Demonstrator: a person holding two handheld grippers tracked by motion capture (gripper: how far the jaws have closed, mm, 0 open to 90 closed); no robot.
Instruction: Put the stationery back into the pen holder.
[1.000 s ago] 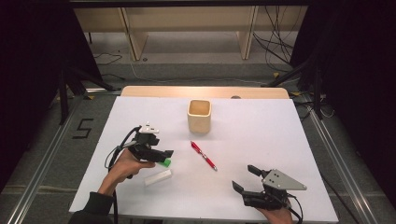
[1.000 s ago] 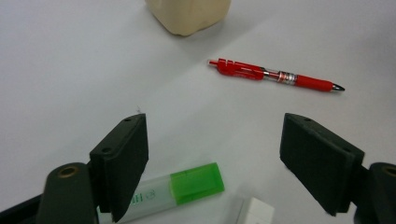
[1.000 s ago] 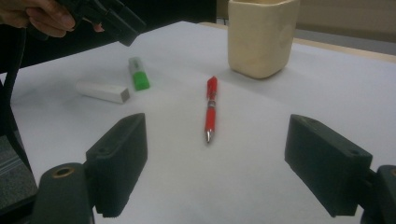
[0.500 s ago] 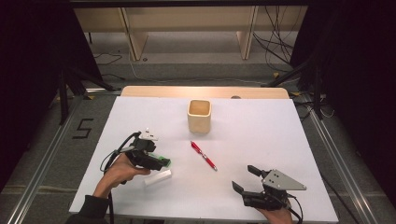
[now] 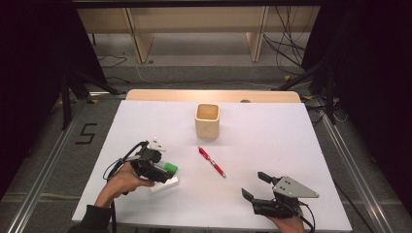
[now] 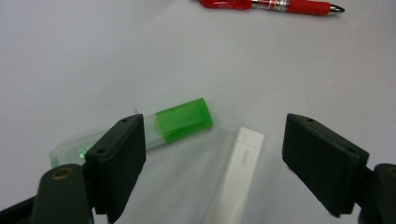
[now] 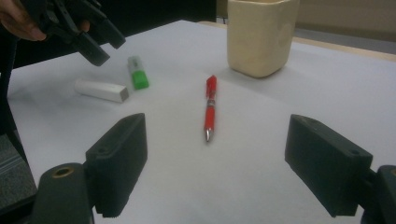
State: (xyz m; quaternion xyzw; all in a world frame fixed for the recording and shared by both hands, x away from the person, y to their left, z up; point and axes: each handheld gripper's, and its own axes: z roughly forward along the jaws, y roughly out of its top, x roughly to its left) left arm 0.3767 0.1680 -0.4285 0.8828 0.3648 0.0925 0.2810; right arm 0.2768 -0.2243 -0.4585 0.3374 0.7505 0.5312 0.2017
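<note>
My left gripper (image 5: 163,174) hovers open just above two small items at the table's left front: a clear highlighter with a green cap (image 6: 180,121) and a white stick-shaped item (image 6: 238,170). In the left gripper view its jaws stand wide apart on either side of the white item, and the left jaw hides part of the highlighter. A red pen (image 5: 212,161) lies at mid-table. My right gripper (image 5: 256,186) rests open near the front right, pointing at the red pen (image 7: 210,108). The left gripper (image 7: 100,44) also shows above the highlighter (image 7: 137,73) and the white item (image 7: 102,90).
A beige square cup (image 5: 207,120) stands upright at the back middle of the white table (image 5: 272,141). A wooden strip (image 5: 214,95) runs along the far edge. Cables and shelf legs lie on the floor beyond.
My left gripper has shifted toward the near edge and lowered over the green-capped highlighter and the white item. The right gripper has stayed put.
</note>
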